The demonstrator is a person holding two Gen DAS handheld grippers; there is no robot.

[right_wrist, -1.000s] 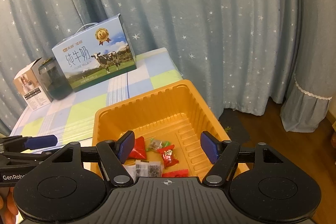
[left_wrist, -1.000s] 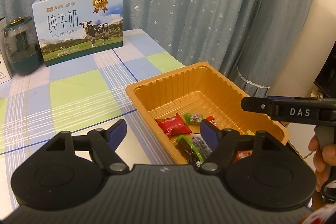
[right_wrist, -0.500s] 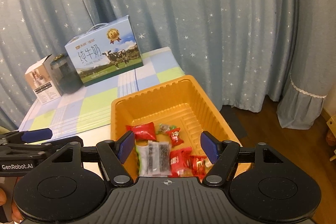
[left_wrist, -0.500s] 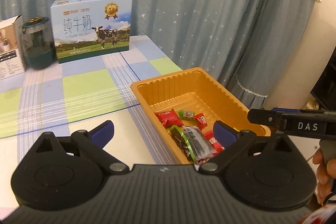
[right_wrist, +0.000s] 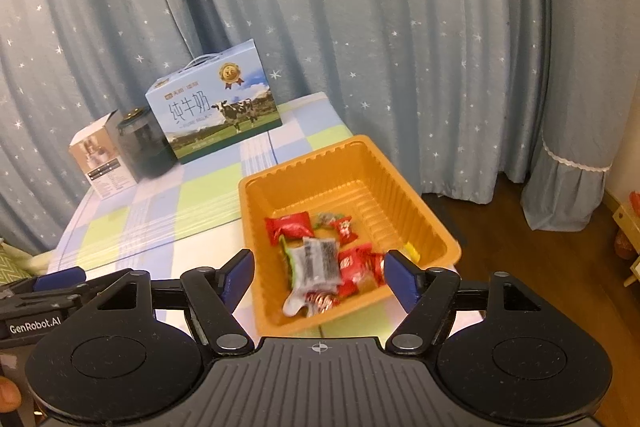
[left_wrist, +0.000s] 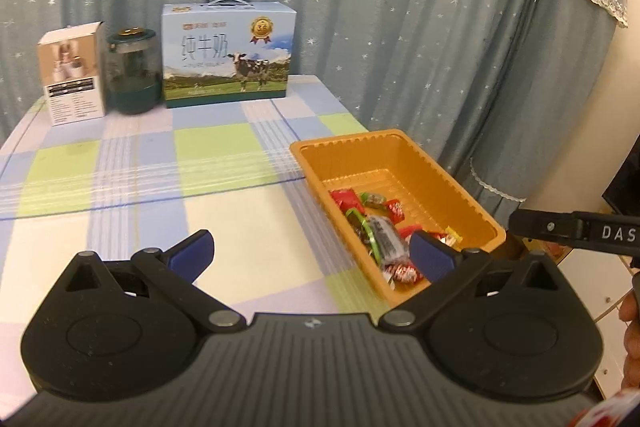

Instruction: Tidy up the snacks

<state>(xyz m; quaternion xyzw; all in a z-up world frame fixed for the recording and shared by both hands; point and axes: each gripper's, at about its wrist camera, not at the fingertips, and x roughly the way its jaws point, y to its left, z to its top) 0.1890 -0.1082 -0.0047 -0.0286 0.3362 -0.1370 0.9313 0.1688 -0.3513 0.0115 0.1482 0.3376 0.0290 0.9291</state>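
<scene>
Both grippers pulled back from orange tray (right_wrist: 404,187), left gripper (left_wrist: 312,251) spread empty, right gripper (right_wrist: 318,277) opening empty; milk box (left_wrist: 228,55) behind

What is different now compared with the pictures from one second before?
Both grippers pulled back from the orange tray, so more of the table shows. The left gripper widened its jaws and holds nothing; the right gripper is opening slightly, also holding nothing. The snacks and the milk box stayed in place.

Left tongs (left_wrist: 310,251) are opening wide, nothing between them. Right tongs (right_wrist: 318,277) are opening too, empty, level beside the left.
</scene>
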